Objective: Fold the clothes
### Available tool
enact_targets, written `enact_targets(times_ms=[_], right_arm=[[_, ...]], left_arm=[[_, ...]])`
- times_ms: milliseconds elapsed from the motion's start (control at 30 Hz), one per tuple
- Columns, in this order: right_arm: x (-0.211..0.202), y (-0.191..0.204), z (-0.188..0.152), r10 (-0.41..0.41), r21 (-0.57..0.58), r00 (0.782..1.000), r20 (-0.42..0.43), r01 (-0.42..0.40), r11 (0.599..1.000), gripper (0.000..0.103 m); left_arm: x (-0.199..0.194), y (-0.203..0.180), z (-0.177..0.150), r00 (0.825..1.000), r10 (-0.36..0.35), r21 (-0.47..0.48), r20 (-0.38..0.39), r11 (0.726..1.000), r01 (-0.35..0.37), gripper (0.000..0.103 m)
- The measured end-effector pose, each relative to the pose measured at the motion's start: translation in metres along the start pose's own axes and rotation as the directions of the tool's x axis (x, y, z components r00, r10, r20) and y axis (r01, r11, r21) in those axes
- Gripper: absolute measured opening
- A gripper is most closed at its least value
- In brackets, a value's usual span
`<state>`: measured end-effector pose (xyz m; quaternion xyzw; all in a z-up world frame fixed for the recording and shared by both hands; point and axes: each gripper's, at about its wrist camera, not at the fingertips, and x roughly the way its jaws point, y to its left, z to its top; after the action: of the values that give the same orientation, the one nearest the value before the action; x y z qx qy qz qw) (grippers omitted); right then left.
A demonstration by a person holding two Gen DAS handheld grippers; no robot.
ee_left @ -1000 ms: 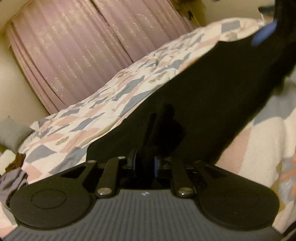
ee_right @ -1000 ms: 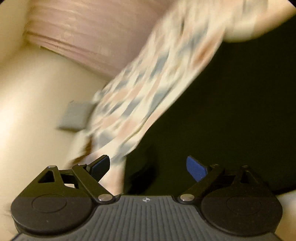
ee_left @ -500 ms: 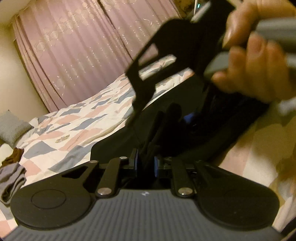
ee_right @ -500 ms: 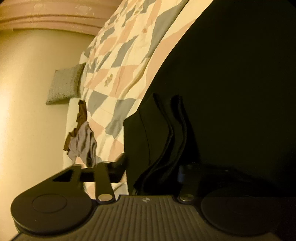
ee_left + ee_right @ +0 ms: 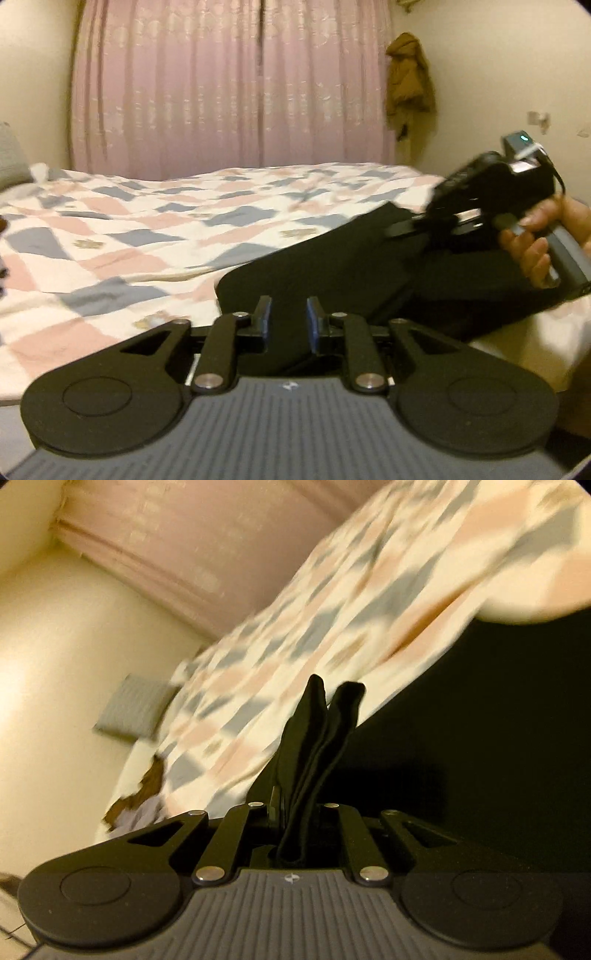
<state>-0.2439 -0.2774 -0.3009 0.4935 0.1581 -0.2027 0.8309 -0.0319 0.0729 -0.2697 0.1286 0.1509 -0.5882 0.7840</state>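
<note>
A black garment (image 5: 351,266) lies on the patchwork quilt (image 5: 147,229), reaching from the left gripper toward the right. My left gripper (image 5: 289,319) sits low at its near end; black cloth fills the narrow gap between the blue pads. In the right wrist view my right gripper (image 5: 299,812) is shut on a bunched fold of the garment (image 5: 321,723) that pokes up past the fingers, with the rest of the black cloth (image 5: 480,738) spreading to the right. A hand (image 5: 532,240) holds the right gripper over the garment's far right part.
Pink curtains (image 5: 229,85) hang behind the bed and a brown coat (image 5: 408,81) hangs on the wall. A grey pillow (image 5: 136,709) and a small pile of other clothes (image 5: 144,801) lie at the bed's far end.
The right gripper went from open to shut on a fold of the black garment and pulled off to the right. The left view swung level, and the bunch no longer sticks up past its fingers.
</note>
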Motion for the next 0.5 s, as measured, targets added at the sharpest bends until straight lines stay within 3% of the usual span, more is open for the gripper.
enact_targets(times_ms=[200, 367, 500], right_arm=[[-0.108, -0.085, 0.034, -0.172, 0.062, 0.982, 0.073, 0.167, 0.984, 0.008], [-0.148, -0.131, 0.035, -0.201, 0.118, 0.976, 0.082, 0.19, 0.975, 0.008], [-0.175, -0.149, 0.043, -0.209, 0.093, 0.97, 0.127, 0.198, 0.976, 0.008]], left_arm=[[0.033, -0.05, 0.014, 0.992, -0.092, 0.065, -0.089, 0.993, 0.097, 0.017], [0.078, -0.096, 0.031, 0.972, -0.126, 0.133, -0.196, 0.979, 0.154, 0.018], [0.114, -0.115, 0.039, 0.95, -0.187, 0.106, -0.249, 0.97, 0.218, 0.02]])
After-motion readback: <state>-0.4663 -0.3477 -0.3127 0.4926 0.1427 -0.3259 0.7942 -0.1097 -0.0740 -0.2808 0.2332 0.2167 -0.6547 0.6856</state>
